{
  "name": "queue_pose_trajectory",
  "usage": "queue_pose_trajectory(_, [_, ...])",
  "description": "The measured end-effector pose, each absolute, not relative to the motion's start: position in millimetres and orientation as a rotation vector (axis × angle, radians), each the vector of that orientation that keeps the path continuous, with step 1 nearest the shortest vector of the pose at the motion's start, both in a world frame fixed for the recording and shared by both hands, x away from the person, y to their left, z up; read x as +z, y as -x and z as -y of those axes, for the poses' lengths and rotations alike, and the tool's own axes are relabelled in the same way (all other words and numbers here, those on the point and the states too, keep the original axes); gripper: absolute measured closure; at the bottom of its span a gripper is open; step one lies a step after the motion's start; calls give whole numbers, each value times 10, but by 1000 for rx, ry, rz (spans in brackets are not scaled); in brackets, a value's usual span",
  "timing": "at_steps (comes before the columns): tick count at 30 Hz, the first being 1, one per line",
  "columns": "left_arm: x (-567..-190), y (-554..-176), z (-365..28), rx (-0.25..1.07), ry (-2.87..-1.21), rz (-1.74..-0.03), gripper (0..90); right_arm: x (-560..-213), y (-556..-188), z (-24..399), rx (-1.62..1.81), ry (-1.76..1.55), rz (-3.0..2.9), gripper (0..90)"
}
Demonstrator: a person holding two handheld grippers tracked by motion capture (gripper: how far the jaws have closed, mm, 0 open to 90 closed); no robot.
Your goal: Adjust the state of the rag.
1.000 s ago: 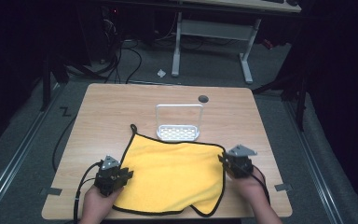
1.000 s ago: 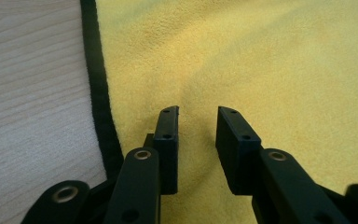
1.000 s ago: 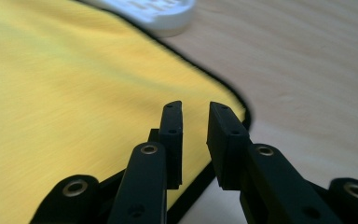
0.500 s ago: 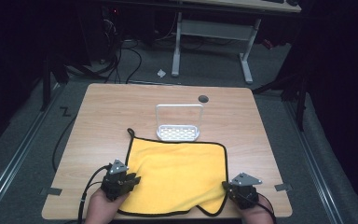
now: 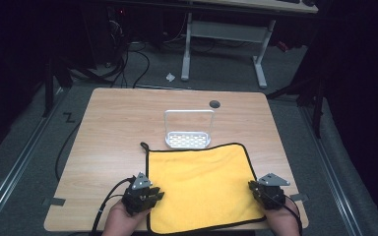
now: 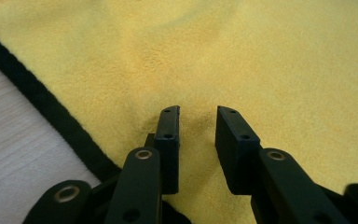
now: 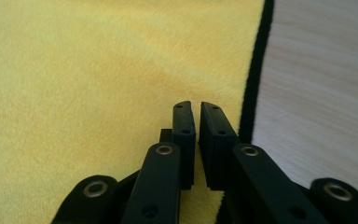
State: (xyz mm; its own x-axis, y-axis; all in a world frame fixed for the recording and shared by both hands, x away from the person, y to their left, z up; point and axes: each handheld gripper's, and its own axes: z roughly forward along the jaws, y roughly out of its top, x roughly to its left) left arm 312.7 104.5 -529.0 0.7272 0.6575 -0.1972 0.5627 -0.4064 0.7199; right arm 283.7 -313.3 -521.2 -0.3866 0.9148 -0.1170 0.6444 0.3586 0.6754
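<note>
Yellow cloth (image 5: 202, 184) flat (black-edged), wooden table (image 5: 113, 128)

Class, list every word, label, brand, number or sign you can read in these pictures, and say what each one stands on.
None can be read: the yellow cloth, the white rack and the wooden table carry no lettering.
A dark Z-shaped mark on the floor is just a mark, no legible text.
</note>
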Motion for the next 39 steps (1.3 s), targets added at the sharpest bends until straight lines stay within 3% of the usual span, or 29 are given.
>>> queue_pose_trajectory(6, [-5294,-3193,-1115,159,-2096,-942,707,-5209,-2746,3131,769,-1349,-2146,822])
queue_pose_trajectory(11, [-5221,-3291,-1213,179,-2032,-964,598,-5092,-2831,3056,877,-1330,-2098,715])
queue_pose_trajectory(18, [-5162,-3697,-1391,292,-1950,-1072,510,-5084,-2954,2973,912,-1276,-2087,635])
queue_pose_trajectory(24, [-5210,-4134,-1313,333,-1976,-1125,436,-5113,-2930,2959,923,-1249,-2096,606])
queue_pose_trajectory(34, [-5312,-4364,-1092,380,-2015,-1168,433,-5165,-2871,3001,911,-1227,-2109,562])
queue_pose_trajectory(38, [-5323,-4367,-1033,448,-2040,-1150,476,-5161,-2864,2997,918,-1228,-2104,553])
queue_pose_trajectory(39, [-5327,-4361,-1022,460,-2039,-1143,545,-5160,-2858,2984,920,-1221,-2107,550])
